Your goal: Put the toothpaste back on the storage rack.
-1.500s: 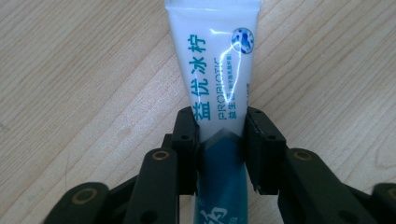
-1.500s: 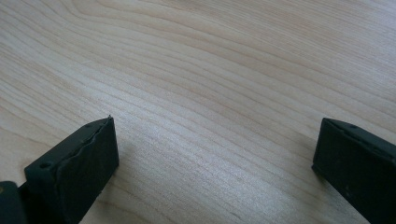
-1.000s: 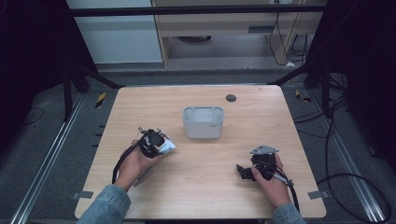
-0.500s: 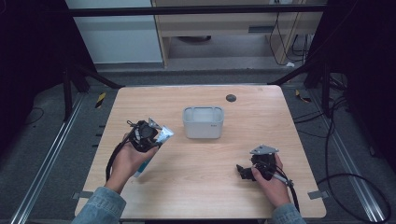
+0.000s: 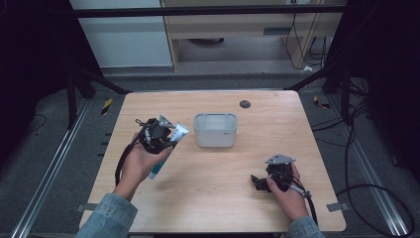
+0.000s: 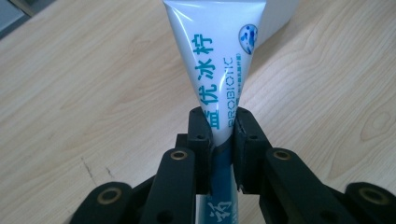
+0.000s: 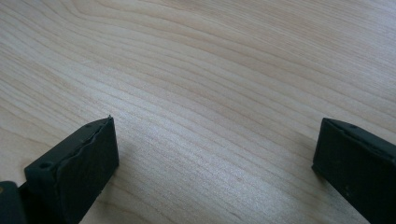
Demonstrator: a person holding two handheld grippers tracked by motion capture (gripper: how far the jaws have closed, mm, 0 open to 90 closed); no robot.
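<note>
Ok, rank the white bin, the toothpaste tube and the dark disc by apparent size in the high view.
1. white bin
2. toothpaste tube, partly hidden by the left gripper
3. dark disc, clearly smallest

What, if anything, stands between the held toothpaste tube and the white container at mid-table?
Nothing visible does. The left gripper is clamped on the toothpaste tube, held just left of the white container; only bare table shows between them.

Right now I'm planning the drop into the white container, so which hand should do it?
Left. The left gripper is shut on the toothpaste tube, right beside the white container. The right gripper is open, holds nothing and sits farther away.
</note>
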